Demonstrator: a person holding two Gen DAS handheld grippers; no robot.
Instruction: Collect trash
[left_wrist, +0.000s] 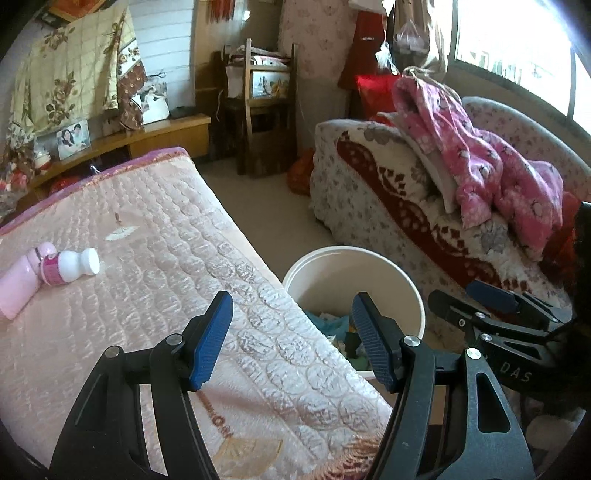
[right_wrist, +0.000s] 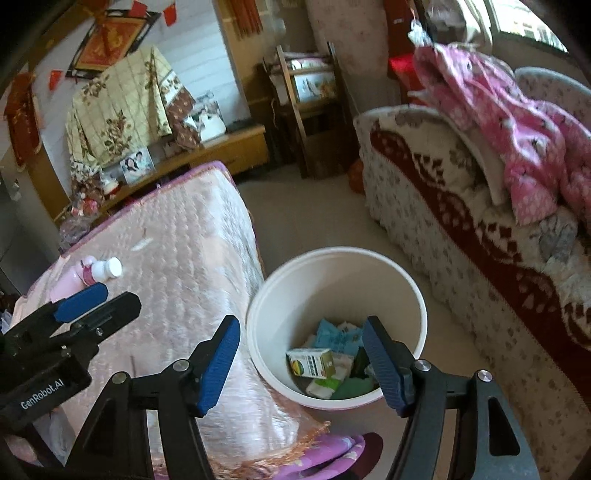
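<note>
A white bucket (right_wrist: 334, 291) stands on the floor beside the bed, holding a small green-and-white carton (right_wrist: 309, 362) and several wrappers; it also shows in the left wrist view (left_wrist: 351, 273). A small white bottle with a pink label (left_wrist: 70, 266) lies on the pink quilt next to a pink bottle (left_wrist: 18, 282); both show small in the right wrist view (right_wrist: 105, 269). My left gripper (left_wrist: 291, 343) is open and empty over the bed's edge. My right gripper (right_wrist: 301, 363) is open and empty above the bucket.
The quilted bed (left_wrist: 166, 258) fills the left. A sofa with a red patterned blanket (left_wrist: 424, 206) and pink clothes (left_wrist: 480, 155) stands at right. A wooden chair (left_wrist: 266, 110) and a low shelf (left_wrist: 147, 136) are at the back. Floor runs between bed and sofa.
</note>
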